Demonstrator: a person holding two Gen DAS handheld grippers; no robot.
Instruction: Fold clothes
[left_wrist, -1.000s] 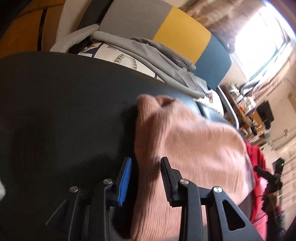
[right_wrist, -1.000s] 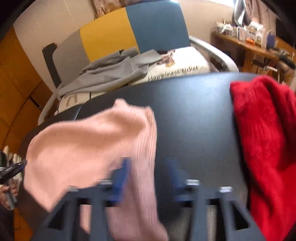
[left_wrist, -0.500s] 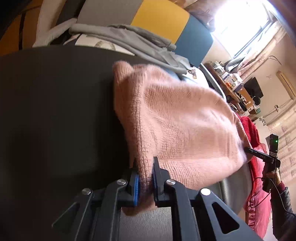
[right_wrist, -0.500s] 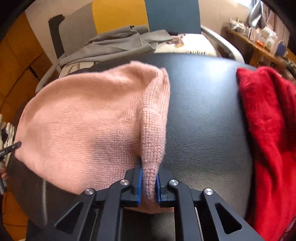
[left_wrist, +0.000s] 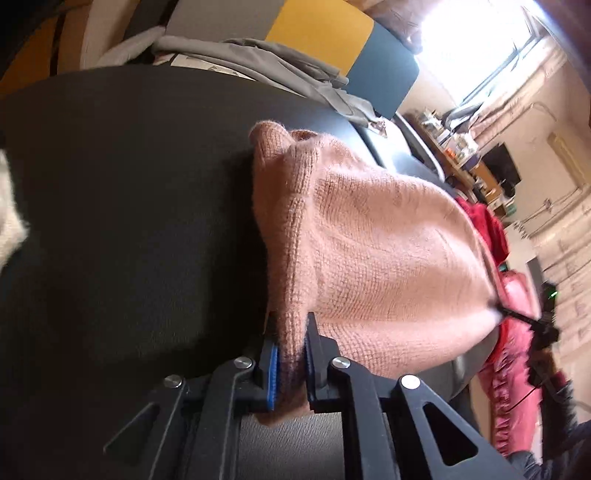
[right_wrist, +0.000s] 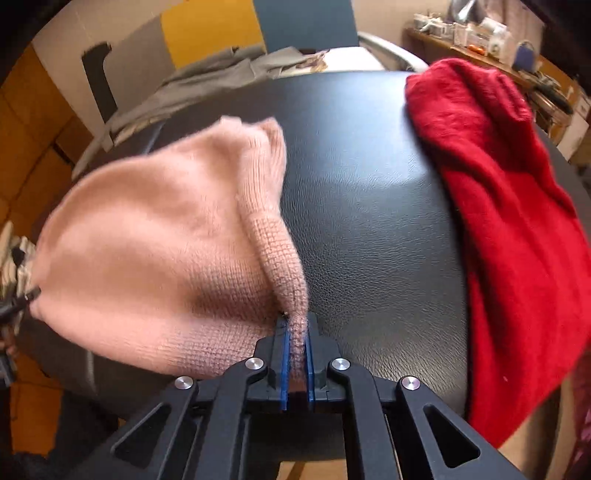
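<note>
A pink knit garment (left_wrist: 369, 251) hangs stretched between both grippers above a black leather-look table (left_wrist: 129, 184). My left gripper (left_wrist: 291, 326) is shut on one ribbed corner of it, with the cloth bunched between the blue pads. In the right wrist view the same pink knit garment (right_wrist: 155, 236) spreads to the left, and my right gripper (right_wrist: 297, 326) is shut on its other ribbed corner, just above the table (right_wrist: 369, 221). The far end of the garment still trails on the table top. Each gripper's tip shows small at the other view's edge.
A red fuzzy garment (right_wrist: 498, 203) lies along the table's right side and hangs over its edge. Behind the table stands a grey, yellow and blue chair (left_wrist: 321, 33) with a grey garment (right_wrist: 207, 85) on it. Cluttered shelves (right_wrist: 480, 33) stand beyond, at the back right.
Both grippers went from open around the pink garment's corners to shut on them. They then drew back toward the near table edge, lifting and stretching the garment.
</note>
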